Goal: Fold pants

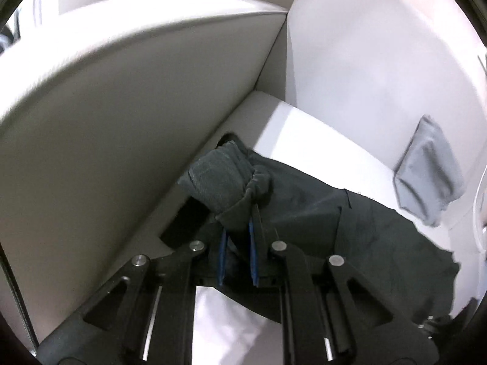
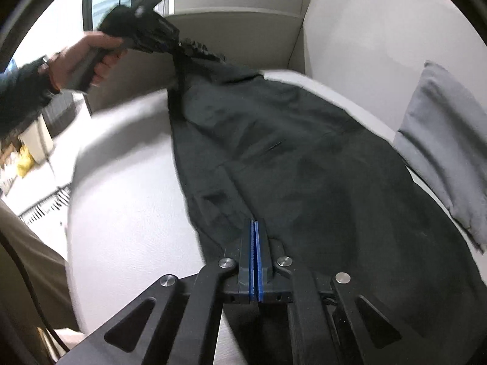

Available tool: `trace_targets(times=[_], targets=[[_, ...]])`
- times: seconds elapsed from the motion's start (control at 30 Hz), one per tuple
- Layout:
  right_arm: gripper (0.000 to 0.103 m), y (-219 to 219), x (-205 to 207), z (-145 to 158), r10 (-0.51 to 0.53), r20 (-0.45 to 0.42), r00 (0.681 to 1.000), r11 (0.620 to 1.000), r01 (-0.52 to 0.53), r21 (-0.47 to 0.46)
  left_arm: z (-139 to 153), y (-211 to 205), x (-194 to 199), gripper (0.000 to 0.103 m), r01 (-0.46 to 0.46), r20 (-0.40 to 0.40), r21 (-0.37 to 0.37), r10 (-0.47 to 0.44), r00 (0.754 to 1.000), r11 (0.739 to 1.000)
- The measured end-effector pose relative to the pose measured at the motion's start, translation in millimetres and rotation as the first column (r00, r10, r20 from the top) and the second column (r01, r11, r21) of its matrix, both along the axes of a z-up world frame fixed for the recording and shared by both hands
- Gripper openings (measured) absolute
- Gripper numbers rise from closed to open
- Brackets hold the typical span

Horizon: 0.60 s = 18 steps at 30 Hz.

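Dark green-black pants lie spread lengthwise over a white sofa seat. My left gripper is shut on the bunched elastic waistband and holds it lifted near the sofa's armrest. It shows in the right wrist view at the far end of the pants, held by a hand. My right gripper has its blue-padded fingers pressed together on the near end of the pants, at a fabric edge.
A grey cushion leans against the white backrest at the right; it also shows in the left wrist view. The armrest rises at the far end. The floor and clutter lie off the sofa's left edge.
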State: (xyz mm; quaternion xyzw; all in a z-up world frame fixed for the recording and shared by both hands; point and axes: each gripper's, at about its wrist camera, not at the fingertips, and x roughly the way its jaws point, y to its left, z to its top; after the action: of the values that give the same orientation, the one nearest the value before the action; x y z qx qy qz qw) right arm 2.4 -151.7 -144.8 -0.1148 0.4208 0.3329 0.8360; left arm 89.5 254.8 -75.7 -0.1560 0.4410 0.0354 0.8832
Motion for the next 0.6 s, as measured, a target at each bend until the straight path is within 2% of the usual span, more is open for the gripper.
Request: trace_targets(times=[0.1, 0.17, 0.33, 0.47, 0.5, 0.6], targets=[[0.001, -2.1, -7.6, 1.9, -0.004, -0.025, 1.0, 0.999, 0.005, 0.042, -18.1, -7.0, 12.1, 0.009, 0.02, -0.074, 0.079, -0.014, 0.997, 0.997], [0.001, -0.3, -9.6, -5.0, -0.001, -0.055, 0.998, 0.999, 0.004, 0.047, -36.7, -17.6, 16.4, 0.009, 0.059, -0.126, 0.165, -0.039, 0.991, 0.984], [0.001, 2.6, -14.3, -19.7, -0.005, -0.091, 0.996, 0.999, 0.009, 0.043, -55.0, -9.7, 9.9, 0.01, 0.034, -0.123, 0.119, -0.019, 0.992, 0.992], [0.001, -1.2, -11.2, -17.8, -0.016, -0.103, 0.995, 0.998, 0.022, 0.059, -40.0, -23.6, 1.6, 0.01, 0.061, -0.045, 0.194, -0.053, 0.998, 0.979], [0.001, -1.4, -11.5, -17.2, -0.015, -0.098, 0.995, 0.998, 0.021, 0.06, -40.2, -27.2, 4.5, 0.01, 0.072, -0.048, 0.209, -0.064, 0.997, 0.975], [0.001, -4.5, -9.6, -20.5, -0.042, -0.128, 0.991, 0.994, 0.055, 0.094, -59.6, -24.1, 15.9, 0.012, 0.065, -0.117, 0.152, -0.047, 0.992, 0.986]])
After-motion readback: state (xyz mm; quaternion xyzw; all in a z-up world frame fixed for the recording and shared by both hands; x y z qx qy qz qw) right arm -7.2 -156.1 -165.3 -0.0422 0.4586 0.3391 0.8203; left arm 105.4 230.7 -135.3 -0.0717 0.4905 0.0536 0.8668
